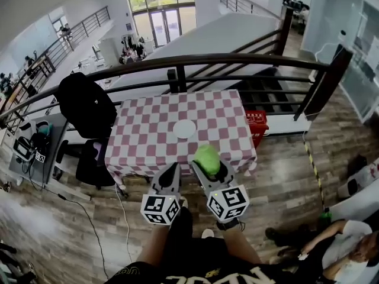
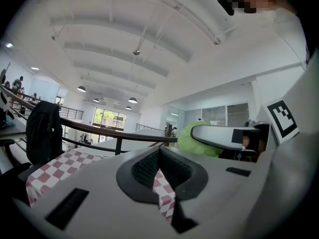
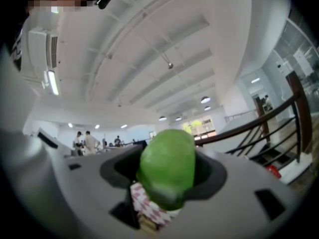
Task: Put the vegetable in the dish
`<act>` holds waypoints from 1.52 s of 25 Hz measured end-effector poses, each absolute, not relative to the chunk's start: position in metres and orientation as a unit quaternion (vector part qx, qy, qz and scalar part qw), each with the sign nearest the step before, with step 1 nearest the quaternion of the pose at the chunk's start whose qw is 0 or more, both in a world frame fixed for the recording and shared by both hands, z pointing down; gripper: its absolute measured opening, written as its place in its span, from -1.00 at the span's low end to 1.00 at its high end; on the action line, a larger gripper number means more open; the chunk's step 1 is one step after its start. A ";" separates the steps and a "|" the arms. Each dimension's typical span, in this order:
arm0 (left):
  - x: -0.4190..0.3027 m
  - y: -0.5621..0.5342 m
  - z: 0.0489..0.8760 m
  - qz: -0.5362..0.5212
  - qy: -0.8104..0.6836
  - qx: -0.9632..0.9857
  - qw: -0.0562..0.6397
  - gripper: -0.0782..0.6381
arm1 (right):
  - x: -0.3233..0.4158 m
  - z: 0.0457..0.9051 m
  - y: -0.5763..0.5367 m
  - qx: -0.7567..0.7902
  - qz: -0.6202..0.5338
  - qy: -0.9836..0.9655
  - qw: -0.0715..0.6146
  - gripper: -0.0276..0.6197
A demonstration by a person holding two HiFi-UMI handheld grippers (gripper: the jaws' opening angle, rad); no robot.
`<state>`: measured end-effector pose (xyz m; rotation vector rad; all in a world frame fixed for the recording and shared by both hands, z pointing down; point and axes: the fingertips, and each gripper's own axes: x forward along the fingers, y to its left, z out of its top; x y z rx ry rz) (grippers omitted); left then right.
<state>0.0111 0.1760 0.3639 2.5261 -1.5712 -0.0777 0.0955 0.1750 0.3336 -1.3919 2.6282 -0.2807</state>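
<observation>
A pale green leafy vegetable (image 1: 206, 156) sits between the jaws of my right gripper (image 1: 208, 165), which is shut on it above the near edge of the red-and-white checked table (image 1: 148, 129). In the right gripper view the vegetable (image 3: 168, 166) fills the gap between the jaws. A small white round dish (image 1: 184, 129) lies near the table's middle, just beyond the vegetable. My left gripper (image 1: 173, 170) hangs beside the right one, shut and holding nothing; its closed jaws (image 2: 159, 171) point over the table. The vegetable (image 2: 192, 138) also shows to the right in the left gripper view.
A black curved railing (image 1: 195, 61) runs behind the table. A black jacket on a chair (image 1: 86, 105) stands at the table's left, and a red basket (image 1: 256, 125) at its right. A person (image 1: 331, 241) sits on the floor at lower right. A grey desk (image 1: 32, 147) is far left.
</observation>
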 end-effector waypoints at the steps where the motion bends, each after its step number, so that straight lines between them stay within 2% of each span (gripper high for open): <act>1: 0.010 0.168 0.368 -0.026 -0.526 0.846 0.087 -0.73 | 0.093 0.337 0.170 -0.460 -0.097 0.879 0.077 -0.09; 15: -0.018 -0.005 0.375 -0.074 -0.479 0.866 0.122 -0.73 | 0.046 0.324 0.018 -0.477 -0.062 0.876 0.027 -0.09; 20: -0.051 -0.057 0.386 -0.071 -0.464 0.872 0.140 -0.73 | 0.004 0.332 -0.034 -0.464 -0.082 0.881 0.047 -0.09; 28: -0.089 -0.091 0.449 -0.046 -0.461 0.863 0.200 -0.73 | -0.024 0.380 -0.069 -0.476 -0.135 0.869 0.021 -0.09; 38: -0.099 -0.112 0.492 -0.010 -0.463 0.861 0.210 -0.73 | -0.016 0.448 -0.112 -0.501 -0.172 0.848 -0.025 -0.09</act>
